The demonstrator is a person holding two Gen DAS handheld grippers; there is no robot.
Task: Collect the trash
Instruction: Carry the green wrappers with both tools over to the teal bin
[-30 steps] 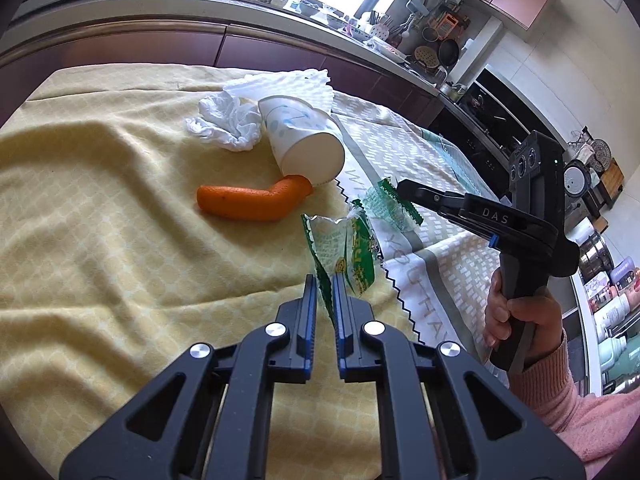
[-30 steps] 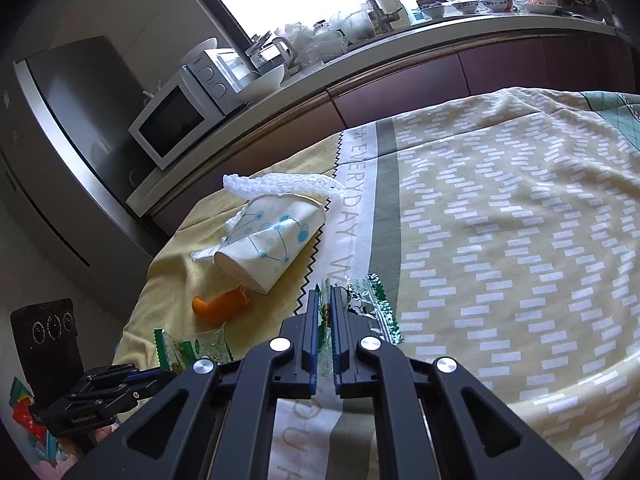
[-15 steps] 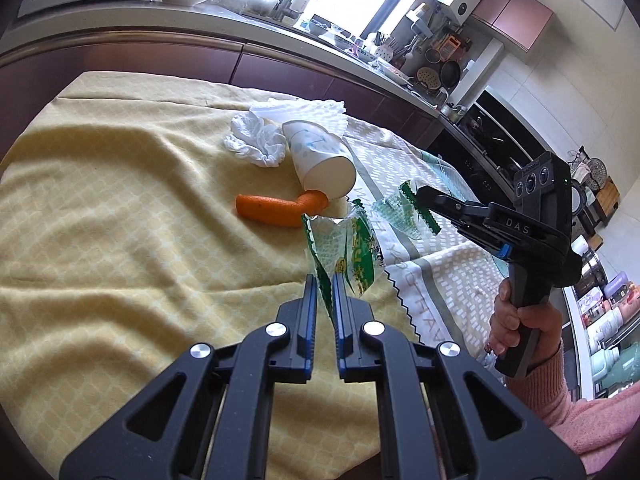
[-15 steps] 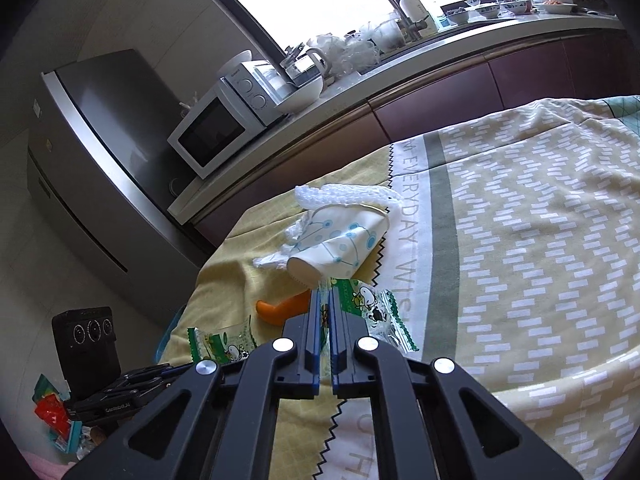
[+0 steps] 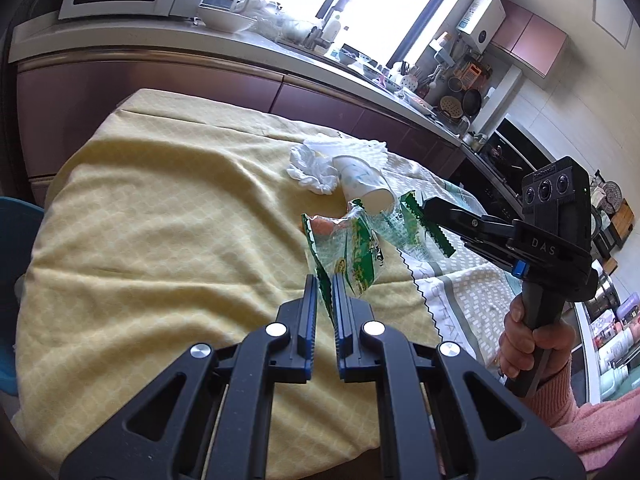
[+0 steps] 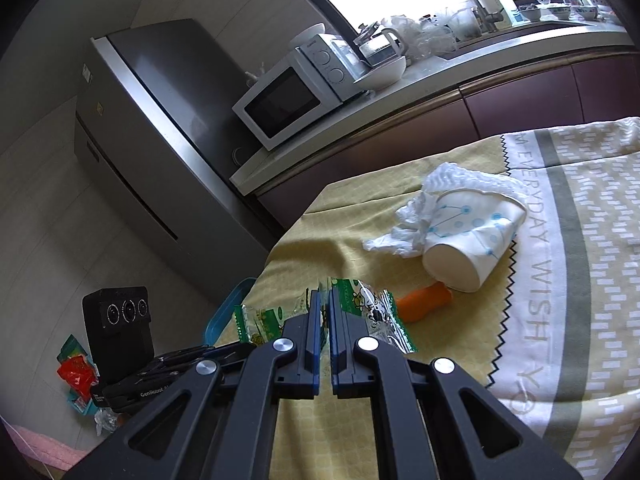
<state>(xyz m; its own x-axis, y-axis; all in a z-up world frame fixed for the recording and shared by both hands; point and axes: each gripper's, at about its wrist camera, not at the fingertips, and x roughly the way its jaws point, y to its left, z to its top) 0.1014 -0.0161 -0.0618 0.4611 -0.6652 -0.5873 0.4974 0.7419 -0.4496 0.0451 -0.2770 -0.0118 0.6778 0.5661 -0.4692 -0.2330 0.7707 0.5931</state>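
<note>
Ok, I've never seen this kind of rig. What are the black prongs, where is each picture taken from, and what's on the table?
No robot: a person holds handheld tongs in each hand, each carrying a fisheye camera looking along its fingers. One picture is from the left tongs, the other from the right tongs. Each pair is shut on a green snack wrapper: the left wrapper and the right wrapper, both lifted off the tablecloth. On the cloth lie a tipped paper cup, a crumpled tissue, a white foam net and an orange carrot-like piece.
</note>
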